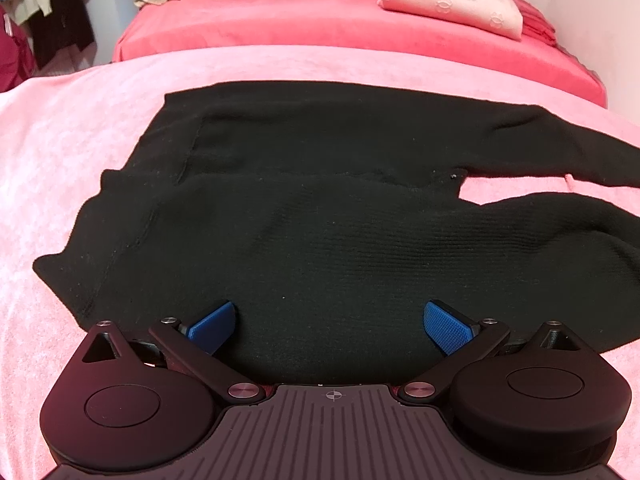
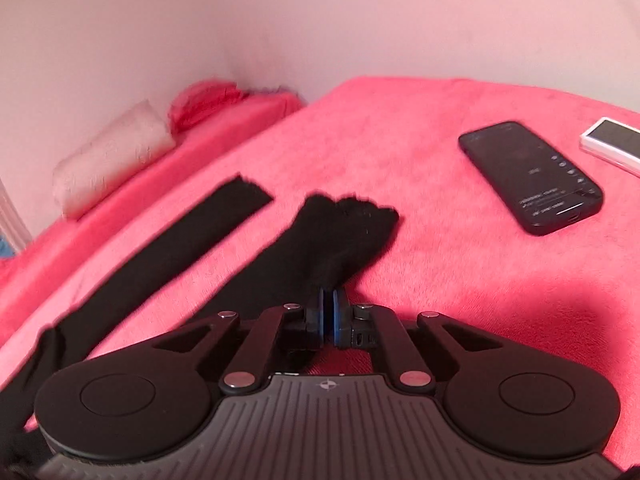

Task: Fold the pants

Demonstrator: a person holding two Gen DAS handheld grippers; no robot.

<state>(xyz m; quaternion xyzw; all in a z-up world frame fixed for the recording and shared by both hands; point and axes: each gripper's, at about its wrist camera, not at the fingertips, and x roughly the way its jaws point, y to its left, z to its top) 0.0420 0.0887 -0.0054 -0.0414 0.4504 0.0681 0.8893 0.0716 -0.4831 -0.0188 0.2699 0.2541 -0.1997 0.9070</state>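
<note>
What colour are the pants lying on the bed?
Black; the pants show best in the left wrist view, spread on pink bedding.

The pants ahead of the left gripper are plain black with a fine ribbed knit. They lie on a pale pink blanket; beyond it the bedding is deeper coral red. Far ahead to the right, a pillow is light pink with a faint flower motif. Both grippers are black with blue textured pads. Right of the right gripper, a phone is black, and a small device beyond it is white with a dark face.
</note>
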